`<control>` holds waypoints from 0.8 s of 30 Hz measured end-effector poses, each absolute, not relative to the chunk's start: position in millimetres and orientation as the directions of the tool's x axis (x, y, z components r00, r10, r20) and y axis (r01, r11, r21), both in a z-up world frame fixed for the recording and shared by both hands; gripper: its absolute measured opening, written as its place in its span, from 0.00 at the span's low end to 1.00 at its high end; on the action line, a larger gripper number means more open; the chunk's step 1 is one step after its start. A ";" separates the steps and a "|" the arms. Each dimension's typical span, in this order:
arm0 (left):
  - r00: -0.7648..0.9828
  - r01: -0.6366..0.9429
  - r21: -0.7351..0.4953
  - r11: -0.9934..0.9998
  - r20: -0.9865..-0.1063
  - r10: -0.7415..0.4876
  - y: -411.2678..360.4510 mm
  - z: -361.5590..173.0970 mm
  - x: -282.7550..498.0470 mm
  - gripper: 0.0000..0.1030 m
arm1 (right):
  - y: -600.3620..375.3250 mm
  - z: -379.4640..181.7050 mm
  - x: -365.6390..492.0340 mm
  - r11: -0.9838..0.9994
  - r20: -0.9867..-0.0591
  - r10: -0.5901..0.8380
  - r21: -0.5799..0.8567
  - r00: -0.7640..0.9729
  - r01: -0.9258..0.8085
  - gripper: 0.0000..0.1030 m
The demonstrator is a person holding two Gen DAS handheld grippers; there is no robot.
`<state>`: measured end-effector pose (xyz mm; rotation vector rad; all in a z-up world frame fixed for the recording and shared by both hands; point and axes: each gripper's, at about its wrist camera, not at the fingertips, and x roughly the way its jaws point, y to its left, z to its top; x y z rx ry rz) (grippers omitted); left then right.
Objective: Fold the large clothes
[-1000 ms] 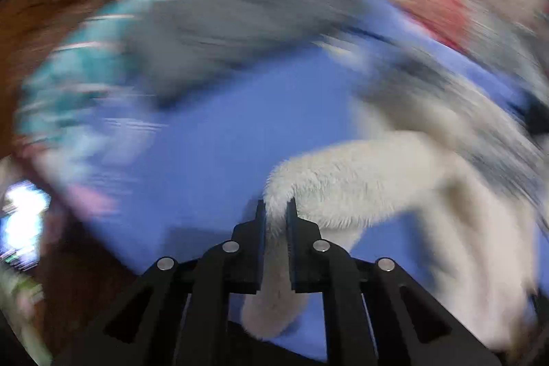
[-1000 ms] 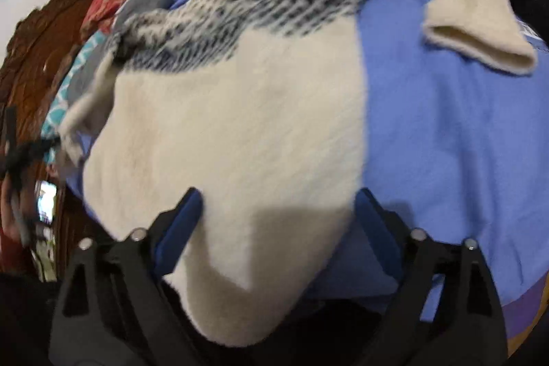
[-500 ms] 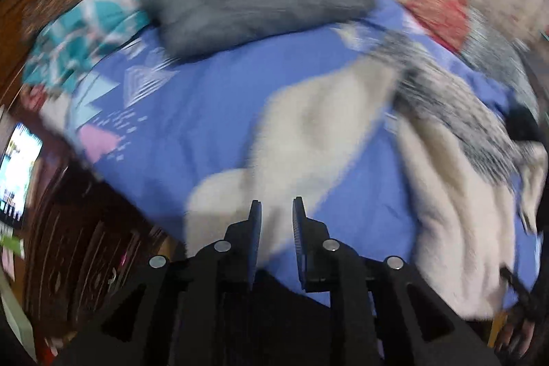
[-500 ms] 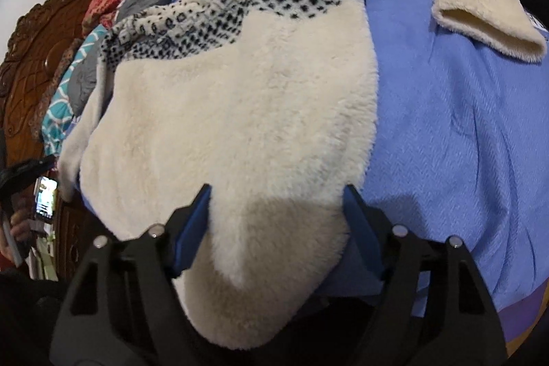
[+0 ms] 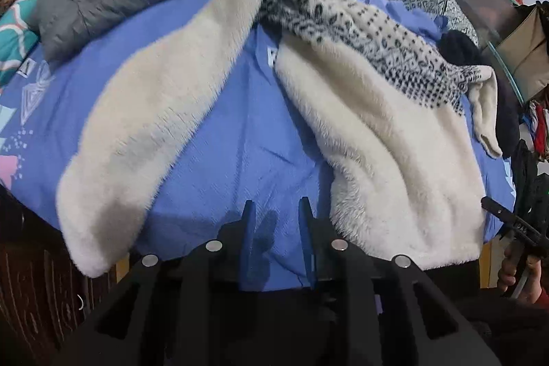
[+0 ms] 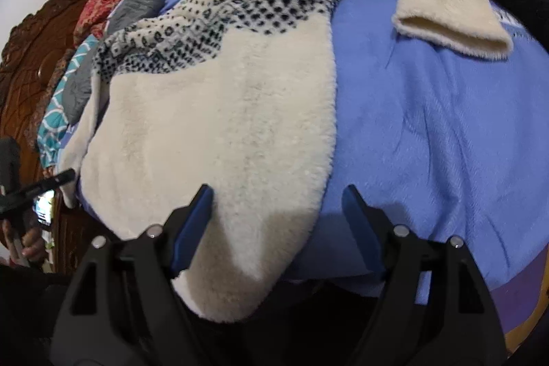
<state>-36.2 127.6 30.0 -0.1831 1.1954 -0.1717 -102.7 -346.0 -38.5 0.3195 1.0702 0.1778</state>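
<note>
Sweater [image 5: 377,139] sleeve [image 5: 154,126] shows fully only from left wrist.

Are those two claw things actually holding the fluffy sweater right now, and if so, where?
No. The left gripper has just been opening, with only blue sheet between its jaws. The right gripper stands open around the sweater's bottom corner without pinching it.

Nothing here can be read as words or numbers. The blue bedsheet [image 5: 236,132] carries white printed triangle shapes near its left edge and a small white patch beside the cream fleece sweater [image 5: 384,139], but no letters show clearly. White marks on the black handle [image 5: 514,223] at the right are too small to make out.
</note>
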 end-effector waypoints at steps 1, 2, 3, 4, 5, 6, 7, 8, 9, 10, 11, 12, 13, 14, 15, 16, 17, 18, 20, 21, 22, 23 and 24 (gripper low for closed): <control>0.350 0.032 -0.232 0.972 -0.908 -0.229 127.9 26.1 -34.8 0.47 | -345.5 -40.4 -102.0 0.938 -0.832 0.301 0.347 0.466 0.015 0.76; 0.344 0.030 -0.234 0.972 -0.910 -0.230 130.6 23.6 -33.6 0.47 | -344.6 -44.9 -100.1 0.934 -0.836 0.310 0.357 0.453 0.020 0.77; 0.337 0.027 -0.236 0.971 -0.913 -0.231 130.4 20.9 -32.8 0.48 | -342.9 -48.8 -98.9 0.931 -0.838 0.317 0.365 0.444 0.024 0.77; 0.329 0.027 -0.238 0.971 -0.915 -0.233 130.8 17.6 -31.2 0.48 | -341.4 -51.5 -98.2 0.929 -0.840 0.321 0.369 0.438 0.027 0.77; 0.325 0.029 -0.236 0.971 -0.917 -0.233 129.6 14.7 -30.2 0.48 | -339.8 -54.8 -96.9 0.927 -0.841 0.324 0.373 0.434 0.031 0.78; 0.321 0.032 -0.229 0.973 -0.919 -0.227 128.1 12.1 -29.8 0.48 | -338.2 -55.7 -96.3 0.928 -0.840 0.321 0.370 0.437 0.029 0.79; 0.318 0.032 -0.225 0.974 -0.921 -0.224 128.2 10.8 -29.5 0.48 | -336.8 -55.8 -95.9 0.929 -0.840 0.321 0.369 0.438 0.027 0.80; 0.315 0.031 -0.226 0.974 -0.922 -0.224 127.6 9.8 -28.8 0.48 | -336.0 -55.6 -95.3 0.929 -0.839 0.321 0.368 0.440 0.025 0.80; 0.314 0.031 -0.231 0.972 -0.921 -0.229 128.9 9.7 -28.9 0.48 | -336.3 -54.7 -94.7 0.928 -0.837 0.325 0.373 0.441 0.023 0.80; 0.317 0.032 -0.238 0.971 -0.918 -0.236 130.5 10.5 -29.4 0.48 | -336.6 -53.8 -94.6 0.926 -0.835 0.329 0.378 0.441 0.023 0.80; 0.320 0.032 -0.242 0.970 -0.917 -0.239 131.7 11.4 -29.1 0.48 | -337.8 -52.7 -94.9 0.923 -0.832 0.336 0.384 0.442 0.021 0.80; 0.321 0.031 -0.243 0.970 -0.916 -0.240 131.9 12.0 -28.1 0.48 | -339.3 -51.5 -95.9 0.922 -0.829 0.339 0.387 0.444 0.019 0.80; 0.319 0.027 -0.248 0.968 -0.916 -0.244 133.5 12.5 -26.8 0.48 | -340.8 -50.5 -96.8 0.922 -0.827 0.339 0.387 0.448 0.017 0.80; 0.316 0.023 -0.256 0.966 -0.915 -0.250 134.0 12.5 -25.4 0.48 | -342.4 -49.6 -98.2 0.922 -0.825 0.338 0.387 0.453 0.015 0.80; 0.312 0.019 -0.268 0.963 -0.914 -0.261 133.6 12.2 -23.7 0.49 | -343.5 -49.3 -99.2 0.921 -0.823 0.340 0.388 0.455 0.014 0.80; 0.307 0.018 -0.276 0.961 -0.913 -0.268 134.3 11.9 -22.7 0.49 | -344.2 -49.3 -100.5 0.919 -0.820 0.346 0.394 0.457 0.010 0.80; 0.300 0.017 -0.285 0.958 -0.913 -0.277 133.2 11.4 -21.7 0.50 | -344.1 -49.9 -101.5 0.917 -0.817 0.352 0.400 0.457 0.008 0.80; 0.293 0.017 -0.297 0.955 -0.912 -0.289 131.6 11.2 -20.7 0.50 | -343.7 -50.6 -101.9 0.914 -0.815 0.359 0.405 0.456 0.005 0.80; 0.286 0.031 -0.349 0.937 -0.895 -0.343 125.2 14.6 -20.2 0.50 | -341.4 -51.6 -103.2 0.904 -0.806 0.385 0.427 0.450 -0.009 0.80; 0.285 0.039 -0.382 0.924 -0.882 -0.376 122.1 16.7 -19.6 0.50 | -339.6 -51.6 -103.8 0.900 -0.800 0.397 0.436 0.449 -0.019 0.79; 0.282 0.048 -0.423 0.905 -0.863 -0.419 119.0 19.2 -19.1 0.51 | -337.7 -51.7 -104.0 0.896 -0.796 0.408 0.443 0.447 -0.029 0.75; 0.279 0.052 -0.450 0.892 -0.851 -0.446 116.0 20.5 -18.1 0.52 | -335.2 -52.5 -103.6 0.895 -0.795 0.416 0.445 0.441 -0.041 0.69; 0.275 0.055 -0.468 0.882 -0.842 -0.464 112.6 21.2 -16.9 0.56 | -333.4 -53.1 -103.1 0.894 -0.795 0.419 0.445 0.438 -0.048 0.63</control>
